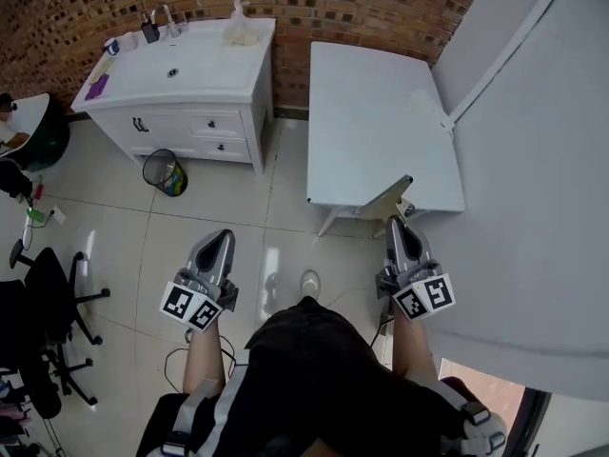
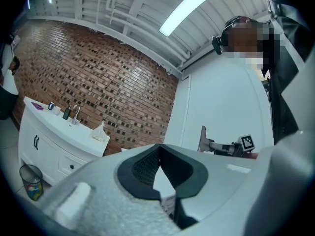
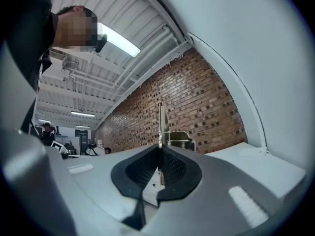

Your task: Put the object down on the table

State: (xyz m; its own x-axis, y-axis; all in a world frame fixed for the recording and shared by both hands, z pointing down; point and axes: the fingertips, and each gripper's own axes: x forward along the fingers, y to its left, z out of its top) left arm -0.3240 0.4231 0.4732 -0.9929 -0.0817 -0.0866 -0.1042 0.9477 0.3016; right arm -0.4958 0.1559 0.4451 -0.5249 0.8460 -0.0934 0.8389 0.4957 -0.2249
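We faced a brick wall (image 1: 362, 8), with the white table (image 1: 371, 112) against it and a white cabinet (image 1: 205, 122) to the table's left. Our right gripper (image 1: 397, 219) had its jaws closed on a thin plate (image 1: 385, 199), held tilted at the table's near edge (whether it touched, we could not tell). Our left gripper (image 1: 225, 236) hung left of the table, its 2 jaws meeting at the tips with nothing between them.

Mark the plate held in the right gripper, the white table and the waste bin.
flat plate (image 1: 385, 199), head view, its broad face.
white table (image 1: 371, 112), head view, bare top near the middle.
waste bin (image 1: 152, 173), head view, mesh side wall.
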